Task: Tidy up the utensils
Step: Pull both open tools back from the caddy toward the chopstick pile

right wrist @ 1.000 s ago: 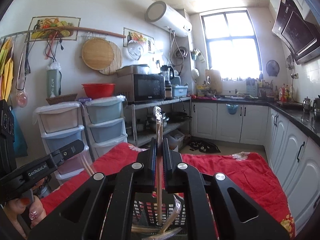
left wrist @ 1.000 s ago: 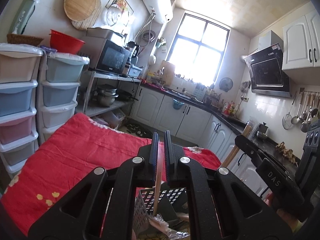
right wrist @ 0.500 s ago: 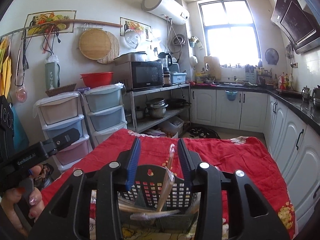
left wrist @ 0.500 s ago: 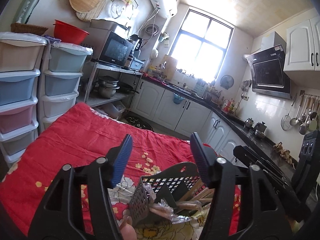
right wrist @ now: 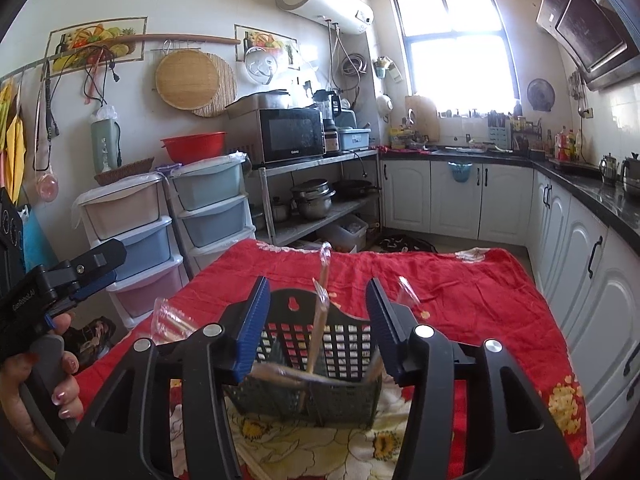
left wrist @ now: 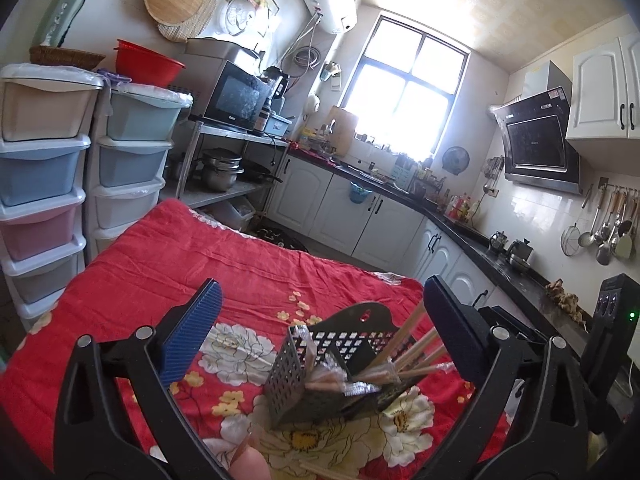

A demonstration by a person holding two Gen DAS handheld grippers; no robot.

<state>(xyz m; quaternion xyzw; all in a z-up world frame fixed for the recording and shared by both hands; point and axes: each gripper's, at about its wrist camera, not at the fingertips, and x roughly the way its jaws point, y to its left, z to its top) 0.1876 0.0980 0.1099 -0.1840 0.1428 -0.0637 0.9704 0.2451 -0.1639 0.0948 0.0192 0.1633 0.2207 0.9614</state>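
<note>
**A:** Where is your utensil holder?

**B:** Your black perforated basket (right wrist: 316, 364) stands on the table, on the red flowered cloth (left wrist: 224, 264), right in front of both tools. Inside it lie wooden chopsticks (left wrist: 416, 344) in clear plastic wrappers; several lean toward the basket's right wall in the left view, and one wrapped pair (right wrist: 320, 312) stands nearly upright against the basket's back wall in the right view.

**A:** And your jaws?

**B:** Your left gripper (left wrist: 320, 320) has just been opening and its jaws now stand wide, nothing pressed between them. Your right gripper (right wrist: 318, 320) has also just been opening; its jaws stand about half apart, the upright pair between them but untouched.

**A:** What does each view add?

**B:** The left view shows a loose chopstick (left wrist: 324, 470) on the cloth in front of the basket. The right view shows your left hand (right wrist: 36, 384) gripping its tool's handle, left of the basket.
</note>
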